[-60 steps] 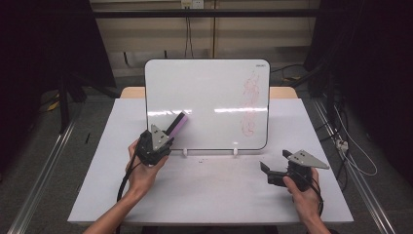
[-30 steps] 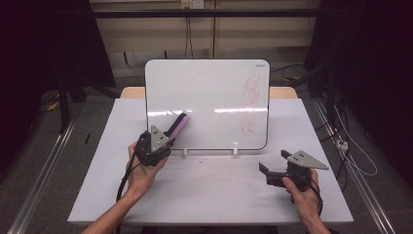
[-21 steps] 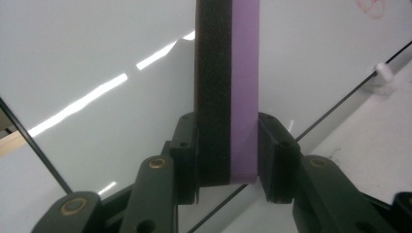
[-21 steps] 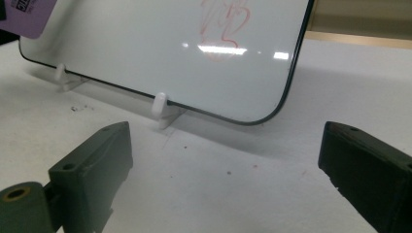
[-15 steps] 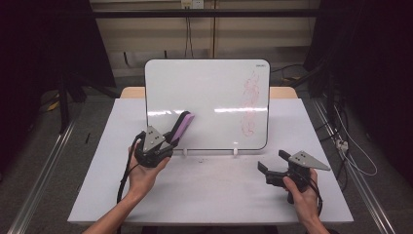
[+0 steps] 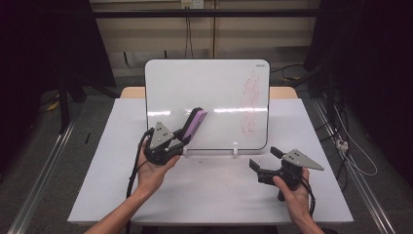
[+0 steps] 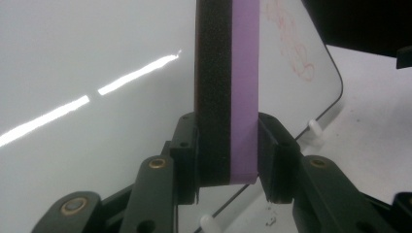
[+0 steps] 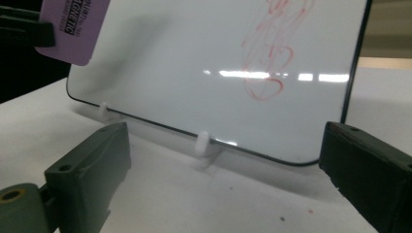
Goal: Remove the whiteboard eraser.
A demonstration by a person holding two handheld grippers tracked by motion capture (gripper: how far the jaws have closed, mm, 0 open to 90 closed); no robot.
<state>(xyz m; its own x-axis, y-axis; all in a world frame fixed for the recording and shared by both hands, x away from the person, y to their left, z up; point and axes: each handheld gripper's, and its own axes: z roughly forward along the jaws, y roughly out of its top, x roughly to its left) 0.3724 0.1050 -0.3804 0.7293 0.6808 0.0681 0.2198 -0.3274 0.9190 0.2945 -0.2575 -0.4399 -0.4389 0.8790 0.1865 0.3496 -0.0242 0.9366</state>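
A: Lower right of the high view first: the right gripper [image 6: 265, 161] sits low over the white table [image 6: 214, 195], held in the person's right hand [image 6: 292, 192], fingers spread wide with nothing between them.

B: Its own camera agrees. In the right gripper view the two dark fingers [image 8: 92, 167] stand far apart at the bottom corners, bare table between them.

A: Over to the lower left of centre. The left gripper [image 6: 182, 136] is cradled in the left hand [image 6: 153, 170], angled up and to the right.

B: And it's clenched on the whiteboard eraser [image 6: 195, 124], the purple block with the black felt face. In the left gripper view the eraser [image 7: 228, 97] rises straight up the middle of the frame, both fingers [image 7: 187, 150] pressed tight to its sides near its lower end.

A: Where does the eraser sit against the board?

B: Its far end lies over the lower left part of the whiteboard [image 6: 204, 87] in the high view. Whether the felt actually touches the surface, I cannot tell.

A: Farther back, then: the whiteboard stands upright on small white feet [image 6: 235, 152] at the middle of the table.

B: Red scribbles [image 6: 251, 102] run down its right side, well apart from the eraser. The right gripper view shows those red marks [image 8: 269, 53] at upper centre, with the eraser's purple corner [image 8: 73, 29] at upper left.
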